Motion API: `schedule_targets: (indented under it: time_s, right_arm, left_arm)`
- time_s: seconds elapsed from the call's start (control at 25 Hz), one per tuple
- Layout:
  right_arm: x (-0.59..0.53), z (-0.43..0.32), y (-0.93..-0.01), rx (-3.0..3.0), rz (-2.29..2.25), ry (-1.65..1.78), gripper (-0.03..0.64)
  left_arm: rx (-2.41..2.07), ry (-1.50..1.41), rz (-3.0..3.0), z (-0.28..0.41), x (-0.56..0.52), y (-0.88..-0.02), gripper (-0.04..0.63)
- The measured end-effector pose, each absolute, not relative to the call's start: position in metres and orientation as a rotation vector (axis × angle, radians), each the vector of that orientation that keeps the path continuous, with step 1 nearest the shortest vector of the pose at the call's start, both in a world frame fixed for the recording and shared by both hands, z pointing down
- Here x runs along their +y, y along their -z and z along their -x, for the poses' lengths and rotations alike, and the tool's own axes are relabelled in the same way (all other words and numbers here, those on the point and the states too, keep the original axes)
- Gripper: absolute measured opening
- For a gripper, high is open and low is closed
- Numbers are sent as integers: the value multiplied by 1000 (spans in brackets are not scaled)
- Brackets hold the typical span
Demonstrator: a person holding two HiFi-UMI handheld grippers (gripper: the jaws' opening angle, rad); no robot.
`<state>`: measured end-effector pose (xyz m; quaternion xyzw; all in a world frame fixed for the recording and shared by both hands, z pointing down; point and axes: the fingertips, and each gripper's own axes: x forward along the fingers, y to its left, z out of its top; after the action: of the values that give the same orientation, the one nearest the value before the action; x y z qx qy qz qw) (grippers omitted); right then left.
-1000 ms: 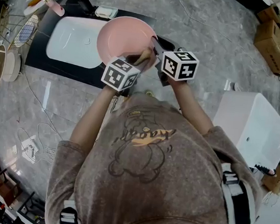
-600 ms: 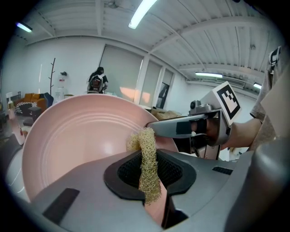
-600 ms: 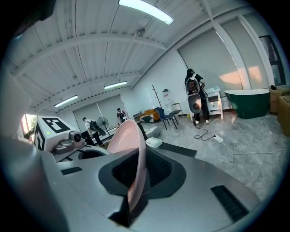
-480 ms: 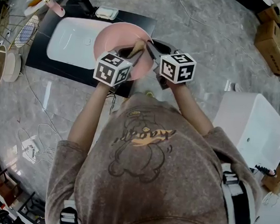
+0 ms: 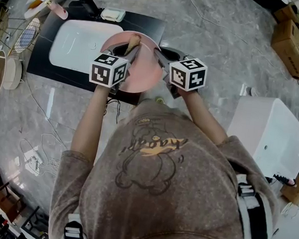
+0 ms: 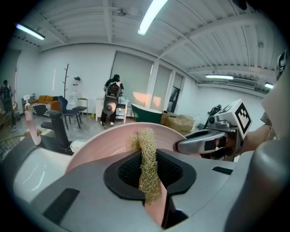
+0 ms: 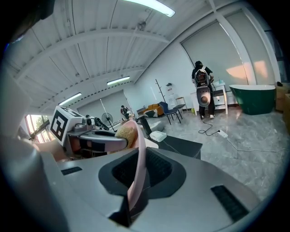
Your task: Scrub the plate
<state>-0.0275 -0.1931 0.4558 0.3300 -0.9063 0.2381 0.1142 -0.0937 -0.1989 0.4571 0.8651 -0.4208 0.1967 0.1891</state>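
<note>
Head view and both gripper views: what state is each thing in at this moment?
Plate: tilted, gripped at its rim by the right gripper.
Scrubber: clamped in the left gripper, lying against the plate's face.
Left gripper: shut on the scrubber.
Right gripper: shut on the plate.

Grey marble floor [image 5: 225,39], a white basin [image 5: 78,44] at upper left, cardboard boxes [image 5: 296,44] at upper right, strip lights [image 6: 152,16] on a ribbed ceiling.

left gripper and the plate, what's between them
A tan mesh scrubber, clamped in the left gripper and standing in front of the plate; the left gripper view shows it.
</note>
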Motion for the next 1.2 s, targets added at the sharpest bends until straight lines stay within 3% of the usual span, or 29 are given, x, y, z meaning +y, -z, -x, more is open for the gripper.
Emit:
schedule_targets:
  time_s: [0.68,1.2]
  right_arm:
    - [-215,5,-460,-2629,-1057,-738,38]
    - [-244,-19,-446,-2643,-1195,-799,43]
  left_arm:
    - [-1358,-635,-2255,149,-201,-500,77]
    - [-1181,-735,-2301,92,-165,-528,77]
